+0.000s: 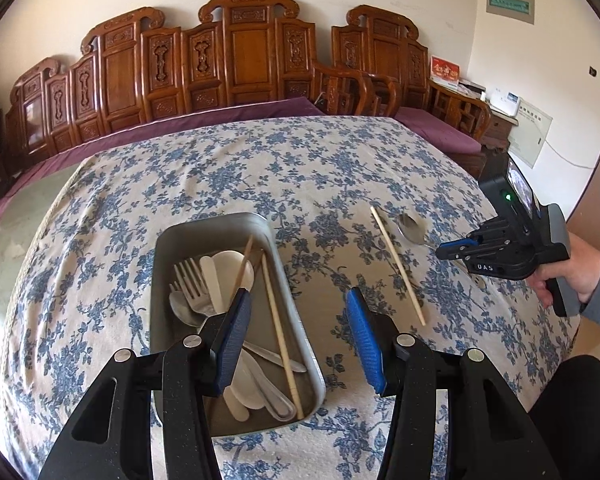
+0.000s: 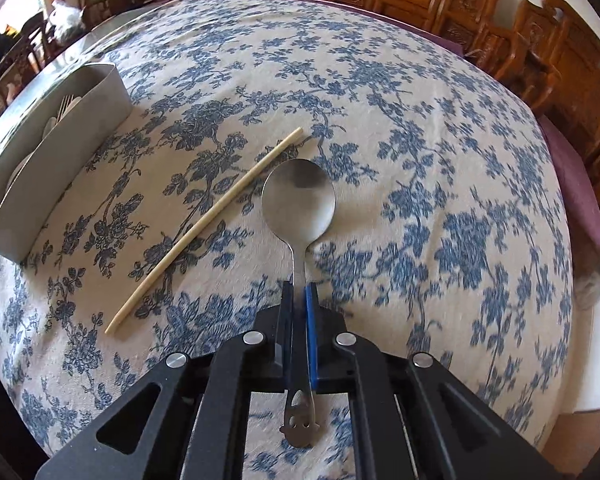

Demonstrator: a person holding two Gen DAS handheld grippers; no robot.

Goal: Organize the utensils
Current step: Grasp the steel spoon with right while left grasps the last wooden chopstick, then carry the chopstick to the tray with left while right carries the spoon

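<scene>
Most of the cutlery is already gathered in the metal tray point(image 1: 162, 264): forks, pale spoons, two chopsticks. Beside the tray, a smooth steel spoon point(image 2: 299, 200) is pinched by its thin handle in the right gripper point(image 2: 299, 294); one bamboo chopstick point(image 2: 204, 232) is left on the flowered cloth point(image 2: 420, 120). The left gripper point(image 1: 296, 320) is held half open, empty, over the tray.

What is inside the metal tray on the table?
The metal tray holds a fork, metal spoons, white spoons and two chopsticks. The left gripper, open above it, covers the middle, so an exact count is not possible.
</scene>
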